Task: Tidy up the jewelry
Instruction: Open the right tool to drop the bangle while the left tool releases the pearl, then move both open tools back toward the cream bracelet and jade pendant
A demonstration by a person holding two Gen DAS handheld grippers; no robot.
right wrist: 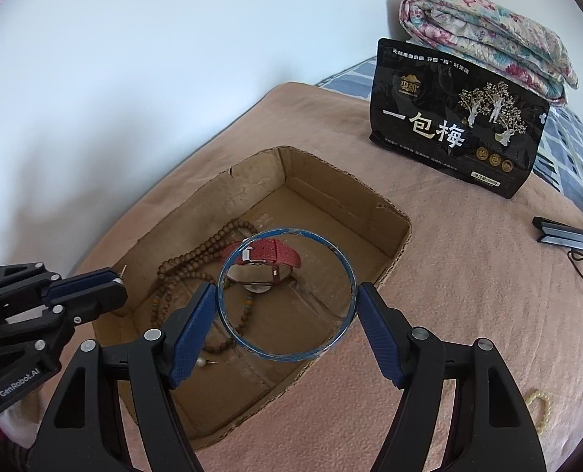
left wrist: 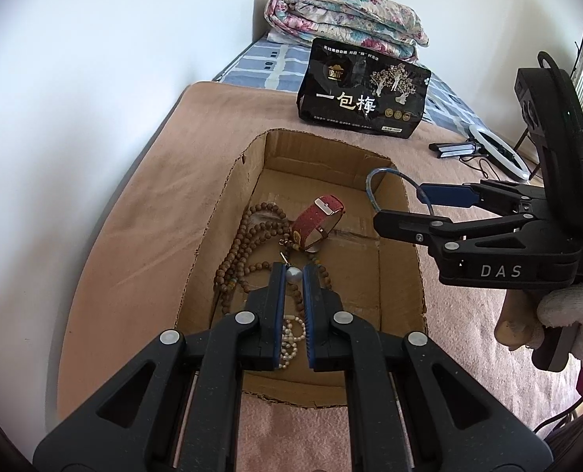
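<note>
Here the right tool [right wrist: 286, 316] clamps the blue bangle [right wrist: 346, 271] above the cardboard box [right wrist: 393, 236].

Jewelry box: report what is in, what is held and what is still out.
Done: the wooden bead necklace and red-strapped watch lie in the cardboard box. In hand: the left gripper pinches a pearl earring over the box; the right gripper holds the blue bangle above it. Left: a pale bead bracelet on the blanket, outside the box.
</note>
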